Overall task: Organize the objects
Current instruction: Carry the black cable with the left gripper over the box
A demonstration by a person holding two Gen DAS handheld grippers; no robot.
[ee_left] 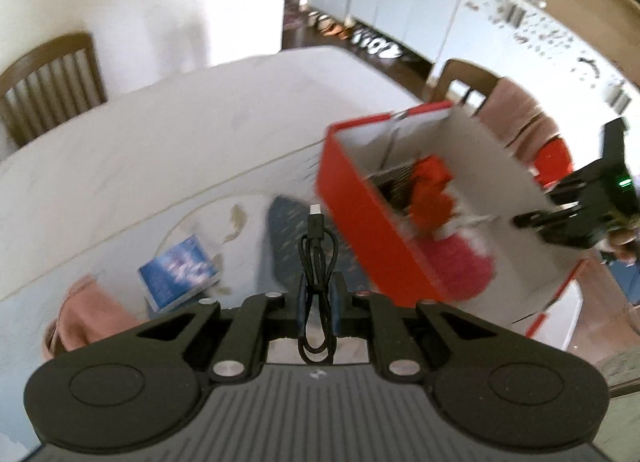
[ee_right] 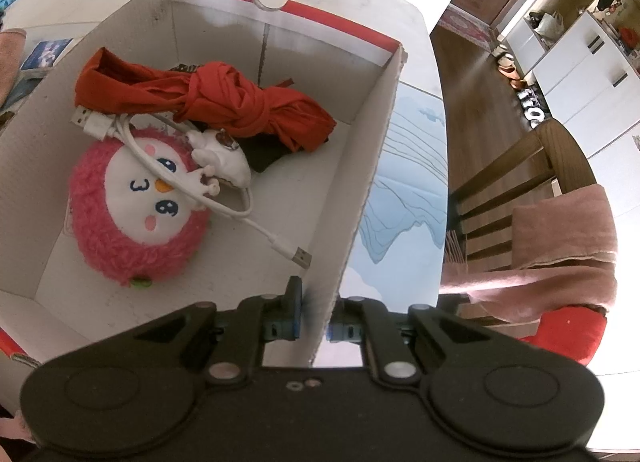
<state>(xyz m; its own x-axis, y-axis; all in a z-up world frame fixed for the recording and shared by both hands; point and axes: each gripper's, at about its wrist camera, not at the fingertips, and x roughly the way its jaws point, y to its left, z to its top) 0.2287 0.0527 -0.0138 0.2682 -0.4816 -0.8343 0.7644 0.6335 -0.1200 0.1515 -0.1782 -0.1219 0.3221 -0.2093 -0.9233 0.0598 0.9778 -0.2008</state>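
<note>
Fingers (ee_left: 335, 304) of left gripper (ee_left: 318, 312) clamped on coiled black cable (ee_left: 318, 258) above table (ee_left: 160, 134), right gripper (ee_right: 314, 312) pinching box (ee_right: 362, 198) wall w/ toys inside; risk: loose coil slipping out mid-carry, snagging rim.

One red-and-white cardboard box (ee_right: 360, 166). Inside it: one pink plush toy (ee_right: 132, 218), one knotted red cloth (ee_right: 224, 98), one white USB cable (ee_right: 256, 226), one small white figurine (ee_right: 220, 158), plus one dark item under the cloth, too hidden to identify. One coiled black cable (ee_left: 318, 262). One blue booklet (ee_left: 180, 270) on the table's left side. Two wooden chairs: one far left (ee_left: 48, 82), one right (ee_right: 516, 182). Two pink cloths: one near left (ee_left: 88, 322), one draped on the right chair (ee_right: 560, 238).
</note>
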